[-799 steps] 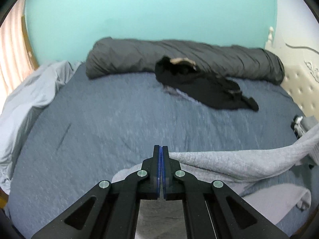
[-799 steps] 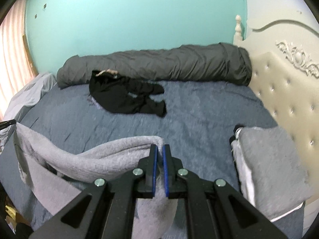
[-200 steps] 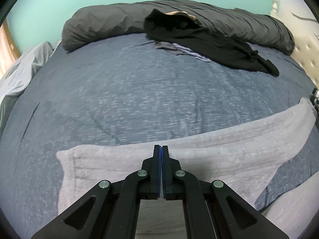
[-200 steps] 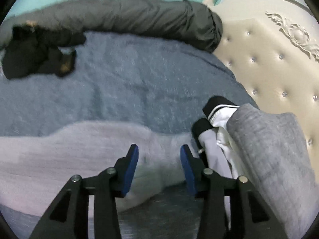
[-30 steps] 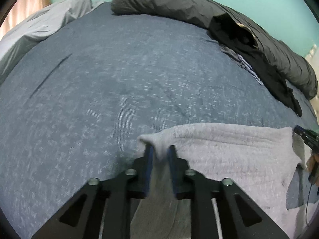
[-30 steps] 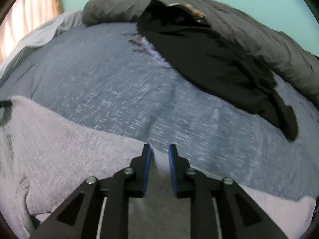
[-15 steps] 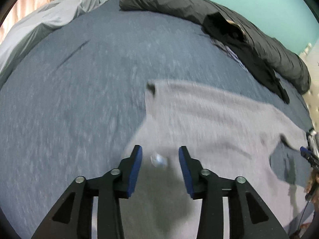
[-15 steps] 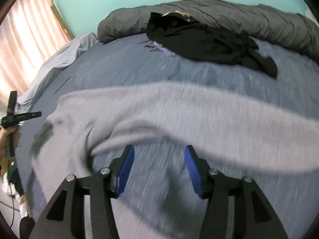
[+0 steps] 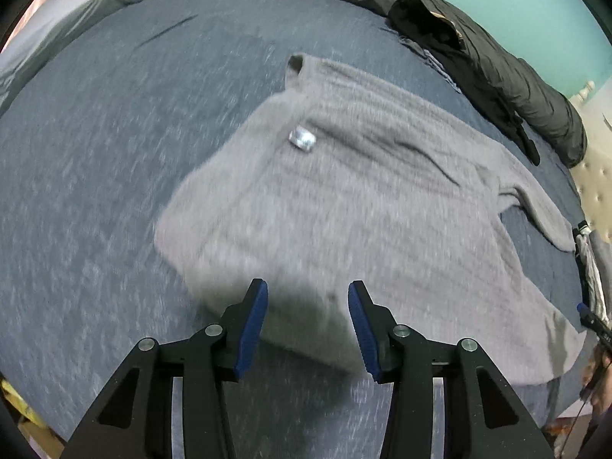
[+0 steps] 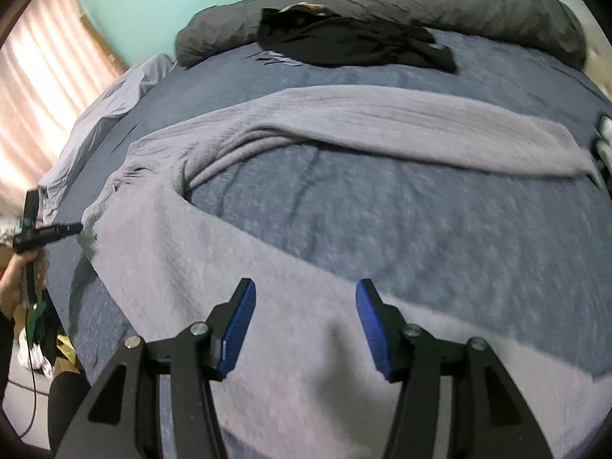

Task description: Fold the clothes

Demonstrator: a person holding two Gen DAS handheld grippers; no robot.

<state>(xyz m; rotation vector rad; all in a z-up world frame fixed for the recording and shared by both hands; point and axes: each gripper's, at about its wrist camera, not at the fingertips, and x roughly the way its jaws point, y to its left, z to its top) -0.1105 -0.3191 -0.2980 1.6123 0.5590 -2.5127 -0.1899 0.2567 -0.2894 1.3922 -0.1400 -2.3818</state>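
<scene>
A grey knit garment [image 9: 344, 191] lies spread on the blue bedcover [image 9: 114, 153], with a small silvery label [image 9: 302, 138] on top. In the right wrist view the grey garment [image 10: 344, 114] shows two long parts that fork from the left. My left gripper [image 9: 306, 306] hovers open above its near edge, nothing between the fingers. My right gripper [image 10: 306, 306] is open too, over the nearer long part. The left gripper [image 10: 46, 231], held in a hand, shows at the left edge of the right wrist view.
A black garment [image 10: 344, 38] lies against a rolled dark grey duvet [image 10: 459, 0] at the far side. A pale sheet [image 10: 107, 114] is bunched at the left. A folded pile [image 9: 589, 252] sits by the cream headboard [image 9: 596, 176].
Both grippers were closed on the grey garment a second ago. They have opened, let it go and drawn back towards the near edge of the bed. The garment now lies flat.
</scene>
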